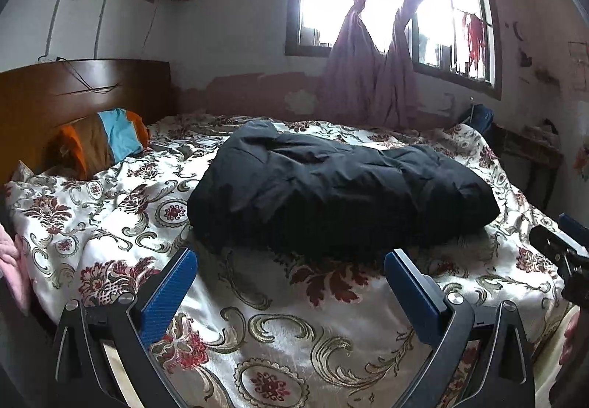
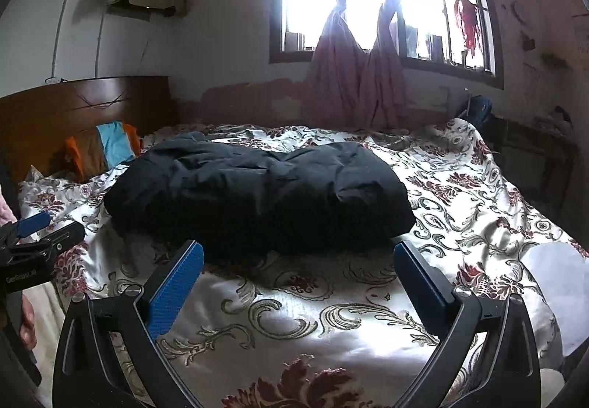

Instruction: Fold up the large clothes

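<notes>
A dark, puffy garment, likely a padded black jacket (image 1: 338, 183), lay bundled into a thick, roughly oblong mound across the middle of both frames, resting on a bed covered by a cream floral bedspread (image 1: 279, 327). Its compact shape suggested the folding was largely done, though no sleeves or edges could be made out clearly in the dim fabric. In the lower part of the left wrist view, the left gripper (image 1: 291, 277) hovered just short of the jacket's near edge, its blue-padded jaws spread wide apart and gripping nothing. The right gripper (image 2: 299, 270) sat the same way at the bottom of the right wrist view, jaws wide and empty, pointed at the bundle's near side. Each gripper also showed at the edge of the other's frame, so the two were held side by side, probably either about to press and tidy the bundle or drawn back from it. At middle left, a striped orange, brown and blue pillow (image 1: 103, 139) leaned against a wooden headboard (image 1: 73, 87), out of the working area. Knotted pink curtains (image 1: 371, 69) hung before a bright window (image 1: 324, 3) at upper centre, leaving the jacket backlit and its details hard to read.
</notes>
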